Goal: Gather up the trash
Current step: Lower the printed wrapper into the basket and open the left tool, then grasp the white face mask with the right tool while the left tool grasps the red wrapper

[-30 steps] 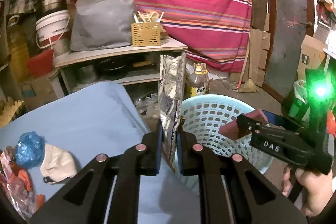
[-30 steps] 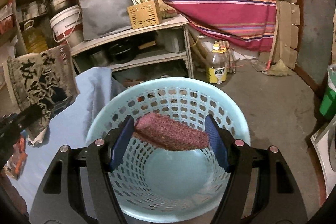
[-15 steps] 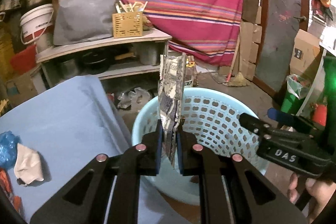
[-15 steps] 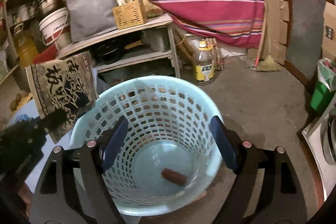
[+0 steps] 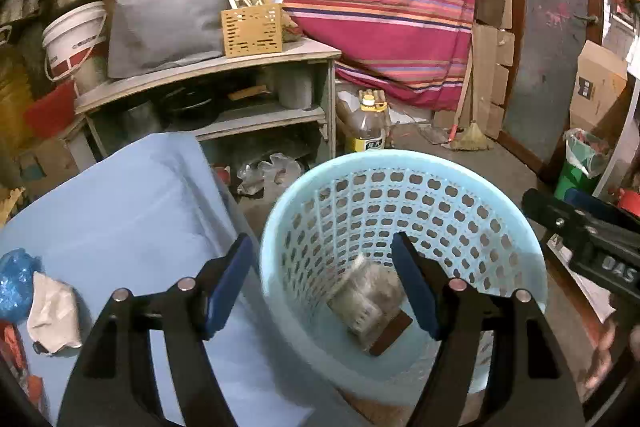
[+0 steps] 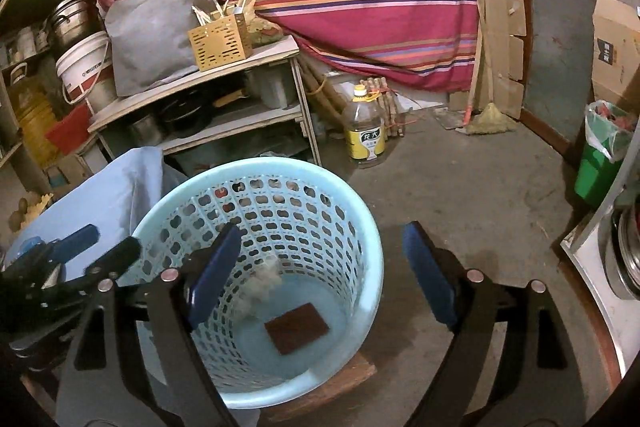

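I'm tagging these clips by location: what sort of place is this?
Probably a cluttered home storeroom or utility space: a rough shelf holding pots, an oil bottle on the bare concrete floor, and a broom against the wall.

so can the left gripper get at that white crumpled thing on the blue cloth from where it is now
Probably yes. The left gripper is open and empty over the basket, and the white crumpled piece lies uncovered on the blue cloth just to its left, beside a blue bag. Nothing stands between them.

Perforated glossy plastic basket (image 6: 362, 227), rough-textured scouring pad (image 6: 297, 326), smooth matt blue cloth (image 5: 120, 211).
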A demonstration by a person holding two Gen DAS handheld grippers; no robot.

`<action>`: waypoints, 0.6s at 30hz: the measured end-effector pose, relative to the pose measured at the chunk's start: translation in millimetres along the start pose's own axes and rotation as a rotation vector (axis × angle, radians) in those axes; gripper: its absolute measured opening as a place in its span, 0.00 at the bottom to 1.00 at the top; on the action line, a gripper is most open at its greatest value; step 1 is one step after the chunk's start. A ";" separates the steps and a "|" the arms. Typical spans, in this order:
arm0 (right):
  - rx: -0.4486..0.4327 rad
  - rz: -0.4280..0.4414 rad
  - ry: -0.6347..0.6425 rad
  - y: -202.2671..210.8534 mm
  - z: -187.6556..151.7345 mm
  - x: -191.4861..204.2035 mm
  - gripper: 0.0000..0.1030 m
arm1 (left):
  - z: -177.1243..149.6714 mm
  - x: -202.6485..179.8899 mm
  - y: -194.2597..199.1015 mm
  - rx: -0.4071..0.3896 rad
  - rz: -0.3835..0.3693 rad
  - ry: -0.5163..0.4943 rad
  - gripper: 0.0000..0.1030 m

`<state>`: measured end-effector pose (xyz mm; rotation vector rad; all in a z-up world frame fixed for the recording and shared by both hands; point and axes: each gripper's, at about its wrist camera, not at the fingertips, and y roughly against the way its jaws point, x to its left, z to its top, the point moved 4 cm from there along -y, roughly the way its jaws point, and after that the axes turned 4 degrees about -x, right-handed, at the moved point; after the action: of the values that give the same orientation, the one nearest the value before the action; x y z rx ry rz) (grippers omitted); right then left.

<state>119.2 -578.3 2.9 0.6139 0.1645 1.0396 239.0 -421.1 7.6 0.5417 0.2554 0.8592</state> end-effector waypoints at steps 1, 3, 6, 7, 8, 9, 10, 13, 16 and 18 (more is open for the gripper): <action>0.001 0.000 0.004 0.1 0.0 0.7 0.80 | 0.2 2.9 3.6 -0.003 0.003 0.001 0.72; 0.001 0.006 0.004 -0.1 0.7 2.9 0.81 | -0.2 10.8 15.2 -0.016 0.020 -0.006 0.76; -0.003 0.017 0.008 0.8 2.0 11.7 0.85 | -0.8 23.9 29.8 -0.041 0.049 -0.014 0.83; -0.007 0.023 0.009 1.5 2.6 16.0 0.88 | -1.4 29.9 35.9 -0.057 0.069 -0.012 0.84; -0.009 0.029 0.009 2.0 2.9 21.6 0.91 | -2.2 37.6 43.2 -0.071 0.097 -0.008 0.84; -0.014 0.039 0.010 2.9 2.9 29.1 0.93 | -3.6 46.2 49.9 -0.080 0.119 0.001 0.84; -0.017 0.043 0.012 3.9 2.9 33.9 0.96 | -4.3 52.5 54.8 -0.085 0.126 0.012 0.84; -0.024 0.059 0.044 6.1 2.9 60.4 0.96 | -11.6 85.2 74.1 -0.088 0.156 0.087 0.84; -0.033 0.092 0.073 8.0 1.3 90.8 0.96 | -19.7 115.3 92.9 -0.050 0.189 0.108 0.84; -0.034 0.116 0.096 8.7 -0.8 113.5 0.96 | -24.5 136.1 108.9 -0.035 0.251 0.080 0.86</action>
<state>170.3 -479.0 24.6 0.5481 0.1969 1.1822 244.3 -249.6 46.8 0.5138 0.2480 1.1290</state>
